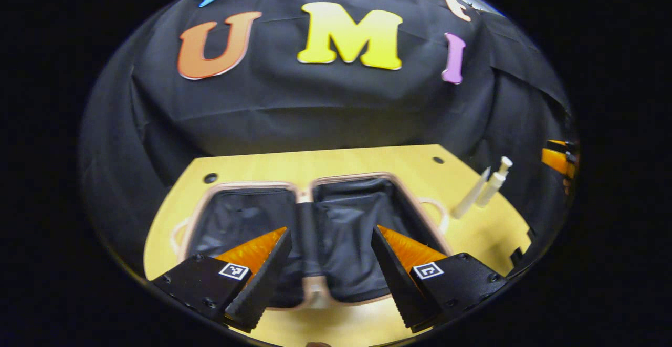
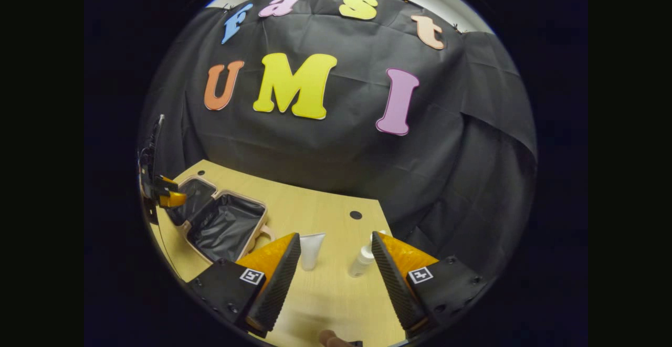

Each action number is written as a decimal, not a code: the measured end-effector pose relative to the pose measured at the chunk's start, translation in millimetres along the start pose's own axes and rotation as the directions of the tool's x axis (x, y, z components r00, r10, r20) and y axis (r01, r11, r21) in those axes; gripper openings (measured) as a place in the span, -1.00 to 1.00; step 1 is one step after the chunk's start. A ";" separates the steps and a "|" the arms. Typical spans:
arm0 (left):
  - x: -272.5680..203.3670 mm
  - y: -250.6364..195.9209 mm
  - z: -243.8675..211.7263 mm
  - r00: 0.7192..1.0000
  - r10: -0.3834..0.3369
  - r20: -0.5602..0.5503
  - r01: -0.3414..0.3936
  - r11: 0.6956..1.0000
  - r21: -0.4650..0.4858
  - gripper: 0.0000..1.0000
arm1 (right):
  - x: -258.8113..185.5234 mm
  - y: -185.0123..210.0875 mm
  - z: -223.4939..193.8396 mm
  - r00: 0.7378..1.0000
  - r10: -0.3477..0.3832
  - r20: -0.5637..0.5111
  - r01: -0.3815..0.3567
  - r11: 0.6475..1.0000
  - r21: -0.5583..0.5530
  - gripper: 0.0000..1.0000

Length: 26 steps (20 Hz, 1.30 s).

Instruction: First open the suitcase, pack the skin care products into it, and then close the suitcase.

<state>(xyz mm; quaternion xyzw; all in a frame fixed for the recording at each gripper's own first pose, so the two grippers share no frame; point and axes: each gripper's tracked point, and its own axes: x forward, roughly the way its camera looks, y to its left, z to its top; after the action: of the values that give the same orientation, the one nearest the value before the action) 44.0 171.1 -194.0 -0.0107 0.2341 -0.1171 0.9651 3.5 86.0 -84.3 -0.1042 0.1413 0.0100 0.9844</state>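
Lying open below left gripper [image 1: 331, 263]: suitcase [image 1: 315, 226]

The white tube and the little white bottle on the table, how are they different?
The white squeeze tube is flat and widens toward its top end; the small white bottle is round with a narrow cap. The tube stands nearer the open suitcase; the bottle stands farther from it. Both are white, upright on the wooden table.
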 end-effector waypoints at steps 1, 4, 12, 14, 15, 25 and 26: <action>4.1 -23.7 3.8 1.000 -0.027 0.002 0.027 1.000 -0.001 0.95 | 1.6 -8.2 -3.2 1.000 0.002 0.001 -0.002 1.000 -0.001 0.61; 22.8 -92.6 5.3 0.993 -0.115 -0.012 0.115 0.993 0.013 0.95 | 8.2 -30.8 -14.6 1.000 0.006 -0.013 -0.006 1.000 0.005 0.61; 85.4 -234.8 -16.6 0.950 -0.295 -0.101 0.303 0.950 0.081 0.96 | 26.3 -75.1 -48.1 0.997 0.020 -0.075 -0.020 1.000 0.008 0.61; 102.7 -256.4 -24.4 0.940 -0.314 -0.133 0.328 0.940 0.097 0.96 | 29.0 -82.7 -53.9 0.996 0.035 -0.084 -0.035 0.999 0.005 0.61; 111.0 -263.8 -26.2 0.938 -0.316 -0.145 0.333 0.937 0.107 0.96 | 31.3 -86.6 -57.5 0.995 0.037 -0.090 -0.038 0.999 0.000 0.62; 185.1 -281.6 -55.0 0.950 -0.233 -0.206 0.252 0.965 0.073 0.97 | 94.8 -111.4 -91.6 0.977 0.069 -0.202 -0.069 0.998 0.006 0.61; 187.3 -281.8 -56.9 0.951 -0.226 -0.211 0.246 0.967 0.071 0.75 | 103.6 -108.1 -94.6 0.974 0.080 -0.211 -0.081 0.997 0.005 0.62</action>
<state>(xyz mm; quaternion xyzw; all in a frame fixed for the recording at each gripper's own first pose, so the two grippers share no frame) 117.4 -144.3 -307.6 0.0198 0.3216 -0.2433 0.9149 82.1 -40.4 -180.2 -0.1006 0.2490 0.0391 0.9625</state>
